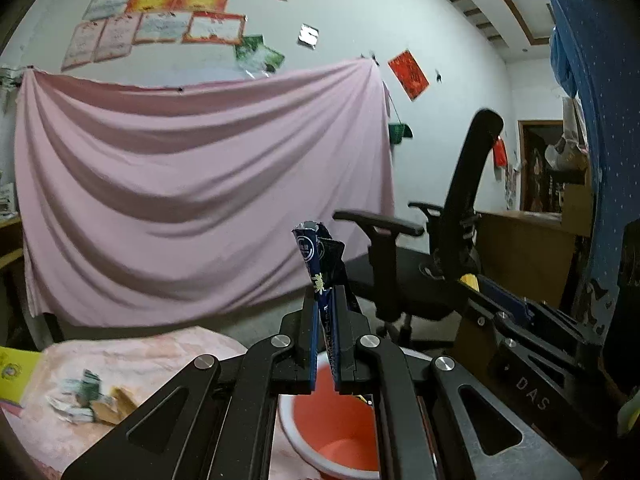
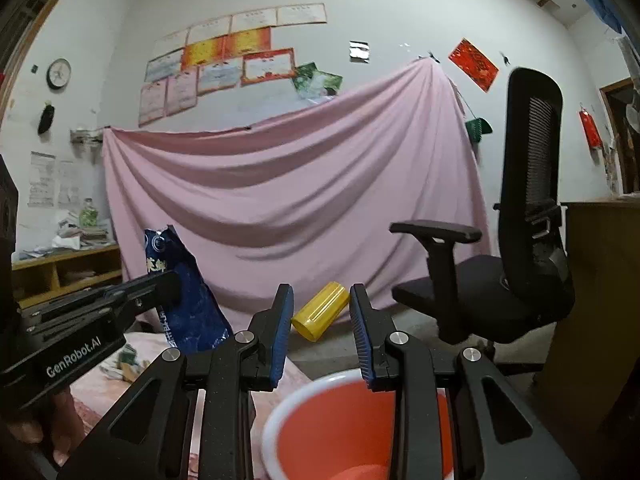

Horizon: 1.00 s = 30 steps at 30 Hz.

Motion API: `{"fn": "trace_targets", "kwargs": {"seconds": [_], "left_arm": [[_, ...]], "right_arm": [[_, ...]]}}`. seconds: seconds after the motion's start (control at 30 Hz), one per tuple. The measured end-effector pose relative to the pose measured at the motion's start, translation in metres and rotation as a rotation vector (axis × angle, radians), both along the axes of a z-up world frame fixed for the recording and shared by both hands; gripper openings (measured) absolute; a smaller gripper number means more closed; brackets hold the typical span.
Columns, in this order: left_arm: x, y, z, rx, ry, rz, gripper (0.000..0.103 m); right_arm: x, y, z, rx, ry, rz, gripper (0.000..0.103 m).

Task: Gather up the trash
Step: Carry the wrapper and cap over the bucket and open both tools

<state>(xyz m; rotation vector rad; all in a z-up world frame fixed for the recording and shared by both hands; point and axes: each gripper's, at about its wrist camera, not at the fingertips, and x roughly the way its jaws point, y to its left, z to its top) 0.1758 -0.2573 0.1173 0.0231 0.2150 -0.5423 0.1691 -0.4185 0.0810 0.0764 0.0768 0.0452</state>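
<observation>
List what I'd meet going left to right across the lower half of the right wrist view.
Left hand-held gripper → blue wrapper it holds → yellow cylinder → office chair → wooden cabinet.

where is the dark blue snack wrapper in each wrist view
Left wrist view: the dark blue snack wrapper stands at centre, pinched upright in the shut left gripper, above the orange bin.
Right wrist view: the wrapper is at left of centre, held by the left gripper coming in from the left edge.
Shared landmark: the pink sheet hung on the wall behind it.
</observation>
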Motion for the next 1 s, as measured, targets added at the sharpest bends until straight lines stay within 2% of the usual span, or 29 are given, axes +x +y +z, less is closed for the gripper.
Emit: {"fn": "trace_targets", "kwargs": {"seconds": [0.17, 0.47, 0.67, 0.77, 0.83, 0.93, 1.0], "left_arm": [[0.018, -0.017, -0.013, 0.028, 0.086, -0.005, 0.004], [0.060, -0.031, -0.038, 0.061, 0.314, 0.005, 0.004], [0.074, -0.027, -0.056, 0.073, 0.426, 0.016, 0.005], [0.076, -0.025, -0.062, 0.074, 0.461, 0.013, 0.013], [0.074, -0.023, -0.063, 0.068, 0.469, 0.009, 0.026], [0.073, -0.018, -0.064, 0.052, 0.469, 0.015, 0.030], [0.073, -0.014, -0.063, 0.048, 0.470, 0.026, 0.030]], "right_arm": [[0.004, -0.009, -0.011, 0.012, 0.035, -0.013, 0.027], [0.027, -0.021, -0.037, 0.061, 0.182, -0.017, 0.027], [0.041, -0.029, -0.050, 0.108, 0.267, -0.020, 0.028], [0.045, -0.032, -0.055, 0.124, 0.299, -0.028, 0.028], [0.047, -0.034, -0.057, 0.133, 0.319, -0.034, 0.029], [0.047, -0.036, -0.059, 0.143, 0.330, -0.042, 0.038], [0.045, -0.036, -0.058, 0.145, 0.329, -0.044, 0.040]]}}
